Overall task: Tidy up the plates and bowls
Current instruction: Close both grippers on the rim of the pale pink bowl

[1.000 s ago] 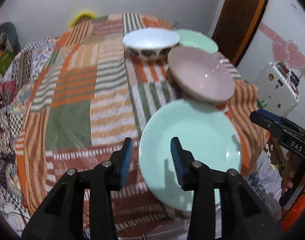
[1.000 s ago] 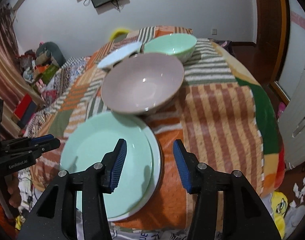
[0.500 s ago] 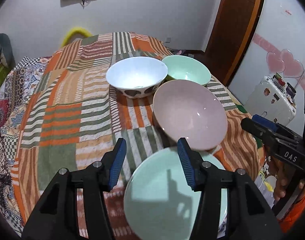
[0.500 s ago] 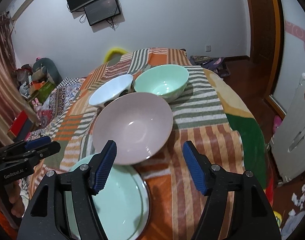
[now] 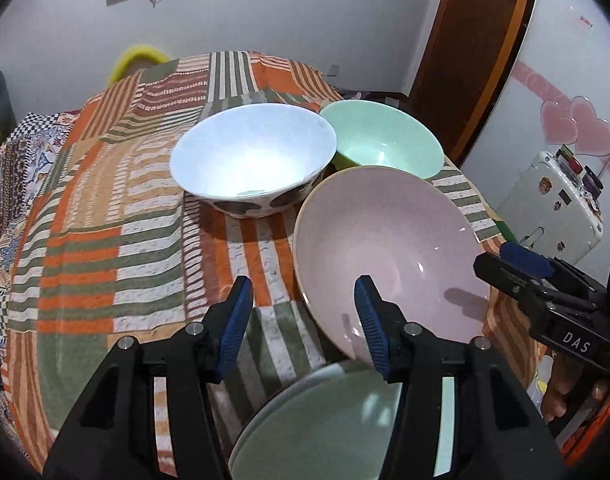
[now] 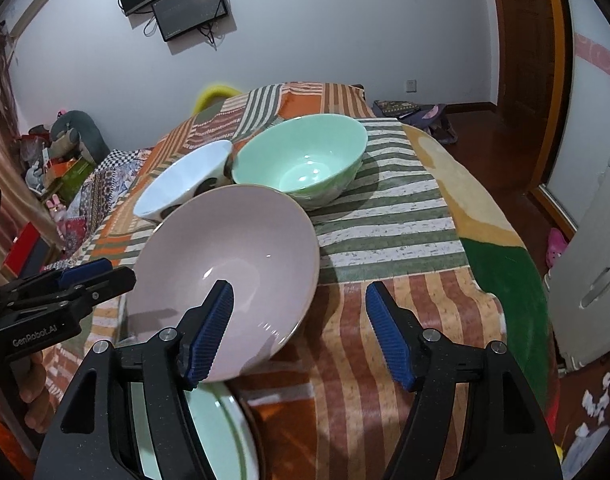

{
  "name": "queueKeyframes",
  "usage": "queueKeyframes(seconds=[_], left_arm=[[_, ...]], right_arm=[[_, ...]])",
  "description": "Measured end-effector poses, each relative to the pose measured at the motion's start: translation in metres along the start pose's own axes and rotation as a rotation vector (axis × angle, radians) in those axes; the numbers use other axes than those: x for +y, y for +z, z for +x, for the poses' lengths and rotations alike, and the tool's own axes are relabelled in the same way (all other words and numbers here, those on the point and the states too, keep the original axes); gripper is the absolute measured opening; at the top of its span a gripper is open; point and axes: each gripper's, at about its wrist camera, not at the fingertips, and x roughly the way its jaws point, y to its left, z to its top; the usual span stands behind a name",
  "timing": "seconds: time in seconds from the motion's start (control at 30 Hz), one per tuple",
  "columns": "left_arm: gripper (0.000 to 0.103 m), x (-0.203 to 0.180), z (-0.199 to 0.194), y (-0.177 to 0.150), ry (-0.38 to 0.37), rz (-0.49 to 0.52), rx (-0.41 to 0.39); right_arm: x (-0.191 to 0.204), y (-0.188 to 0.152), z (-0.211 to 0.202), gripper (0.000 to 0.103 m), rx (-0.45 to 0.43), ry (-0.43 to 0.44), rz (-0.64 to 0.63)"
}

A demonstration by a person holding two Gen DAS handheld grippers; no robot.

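A large pink bowl [image 5: 385, 248] [image 6: 225, 264] sits in the near middle of the table, and its near edge overlaps a stack of a pale green plate [image 5: 325, 420] [image 6: 221, 432] on a white plate. Behind it stand a white bowl with dark spots [image 5: 253, 160] [image 6: 181, 180] and a green bowl [image 5: 381, 144] [image 6: 301, 164]. My left gripper [image 5: 303, 292] [image 6: 121, 270] is open, with the pink bowl's left rim between its jaws and untouched. My right gripper [image 6: 299, 292] [image 5: 493, 258] is open around the bowl's right rim.
A striped patchwork cloth [image 5: 105, 260] covers the round table. A white case [image 5: 553, 208] [image 6: 593, 280] stands off the right side. A screen [image 6: 177, 4] hangs on the far wall. Clutter [image 6: 61, 160] lies on the floor at the left.
Both grippers have moved forward from above the green plate to the pink bowl, one at each side of it. Both pairs of jaws stand wider than a second ago.
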Motion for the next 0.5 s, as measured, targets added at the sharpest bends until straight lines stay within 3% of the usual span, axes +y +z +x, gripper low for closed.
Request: queueKeyframes(seconds=[0.1, 0.27, 0.4, 0.5], left_arm=[[0.048, 0.001, 0.009, 0.002, 0.009, 0.000, -0.001], [0.031, 0.008, 0.023, 0.003, -0.023, -0.043, 0.026], [0.011, 0.015, 0.031, 0.002, -0.093, -0.082, 0.050], [0.011, 0.010, 0.031, 0.002, -0.083, -0.068, 0.051]], right_arm=[[-0.003, 0.000, 0.007, 0.054, 0.016, 0.016, 0.013], [-0.004, -0.001, 0.018, 0.023, 0.046, 0.043, 0.017], [-0.008, -0.004, 0.023, 0.015, 0.062, 0.078, 0.042], [-0.004, -0.003, 0.020, 0.013, 0.064, 0.078, 0.027]])
